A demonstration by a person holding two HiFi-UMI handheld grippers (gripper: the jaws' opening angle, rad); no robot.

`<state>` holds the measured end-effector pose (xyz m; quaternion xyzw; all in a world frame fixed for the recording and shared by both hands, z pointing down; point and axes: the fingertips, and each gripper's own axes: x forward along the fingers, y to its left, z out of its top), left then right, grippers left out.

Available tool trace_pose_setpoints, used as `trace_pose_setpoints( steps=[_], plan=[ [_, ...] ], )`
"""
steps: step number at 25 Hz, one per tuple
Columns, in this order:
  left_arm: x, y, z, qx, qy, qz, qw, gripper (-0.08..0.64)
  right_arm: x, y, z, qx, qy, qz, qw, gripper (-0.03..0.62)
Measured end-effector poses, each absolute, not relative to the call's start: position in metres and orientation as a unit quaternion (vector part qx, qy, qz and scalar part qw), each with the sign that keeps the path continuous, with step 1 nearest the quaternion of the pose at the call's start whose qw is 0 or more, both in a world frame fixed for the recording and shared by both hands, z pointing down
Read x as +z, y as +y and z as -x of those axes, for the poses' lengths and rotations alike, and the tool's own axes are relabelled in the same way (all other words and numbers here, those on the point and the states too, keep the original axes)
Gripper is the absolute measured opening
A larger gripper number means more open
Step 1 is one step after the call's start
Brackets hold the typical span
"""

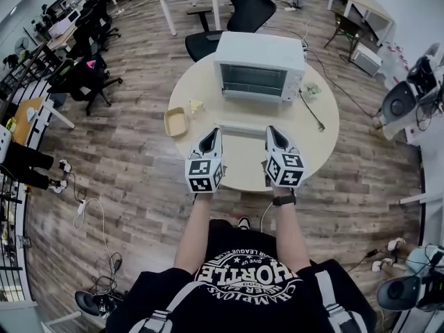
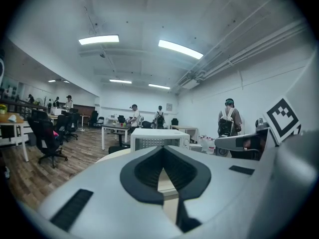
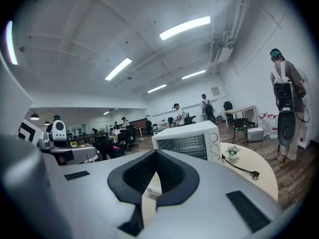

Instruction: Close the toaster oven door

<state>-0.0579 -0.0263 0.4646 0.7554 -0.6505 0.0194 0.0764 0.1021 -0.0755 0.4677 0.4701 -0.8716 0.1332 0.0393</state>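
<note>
While the toaster oven door (image 1: 242,128) lies open, your left gripper (image 1: 213,132) and right gripper (image 1: 272,130) hover near. Both are closed, empty.

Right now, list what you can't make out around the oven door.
- Door: in the head view only a pale strip shows between the tools; the handle is too small to tell.
- Contact: whether the left tool or right tool touches the door. Their own bodies hide the tips, in both gripper views too.
- Oven inside: head view, too dark and small.
- Yellowish bit beside the tray: too small to name.
</note>
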Motion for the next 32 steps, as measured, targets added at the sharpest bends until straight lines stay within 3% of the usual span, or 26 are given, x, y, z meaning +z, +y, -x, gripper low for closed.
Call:
trace_pose_setpoints(
  steps=[32],
  plan=[
    [0.605,-0.097,0.088,0.098,-0.629,-0.746,0.196,0.018,0.603,-0.14,-0.102,0.236,-0.826,-0.498,0.119,0.041]
  ],
)
